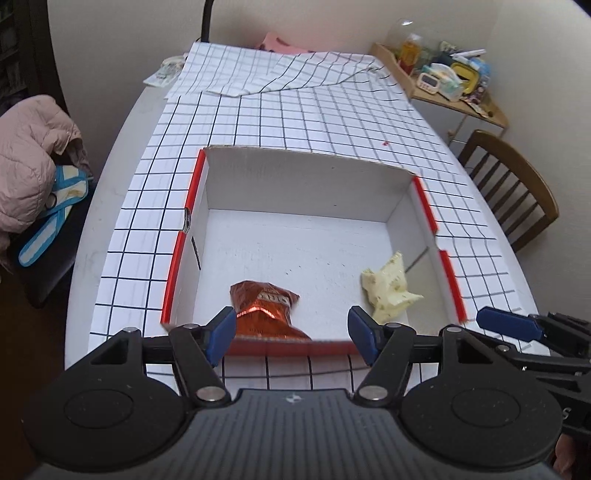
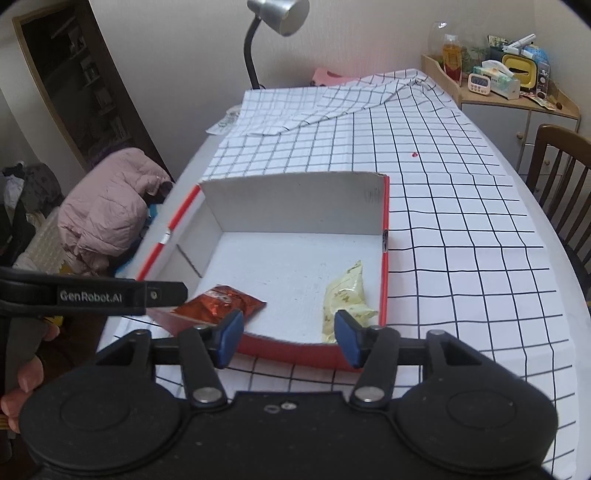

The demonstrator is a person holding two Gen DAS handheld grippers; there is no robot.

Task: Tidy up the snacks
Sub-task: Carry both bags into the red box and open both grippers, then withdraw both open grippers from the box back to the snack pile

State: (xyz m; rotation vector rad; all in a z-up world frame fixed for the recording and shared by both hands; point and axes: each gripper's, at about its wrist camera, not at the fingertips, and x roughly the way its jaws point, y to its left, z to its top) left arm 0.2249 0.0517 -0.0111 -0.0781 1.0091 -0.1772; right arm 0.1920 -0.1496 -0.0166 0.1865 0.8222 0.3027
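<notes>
A white cardboard box with red edges (image 1: pixel 295 184) (image 2: pixel 288 206) sits on the checked tablecloth. Inside it lie a red foil snack bag (image 1: pixel 264 308) (image 2: pixel 218 304) near the front left and a pale yellow snack bag (image 1: pixel 389 290) (image 2: pixel 347 299) near the front right. My left gripper (image 1: pixel 291 338) is open and empty, just in front of the box's near wall. My right gripper (image 2: pixel 288 339) is open and empty, also at the near wall. The left gripper's arm shows at the left of the right wrist view (image 2: pixel 110 295). One finger of the right gripper shows at the right of the left wrist view (image 1: pixel 509 325).
A folded checked cloth (image 2: pixel 332 103) lies at the table's far end by a desk lamp (image 2: pixel 277 22). A wooden shelf with clutter (image 2: pixel 509 81) and a wooden chair (image 1: pixel 513 192) stand on the right. A pink jacket (image 2: pixel 110 206) lies on a seat to the left.
</notes>
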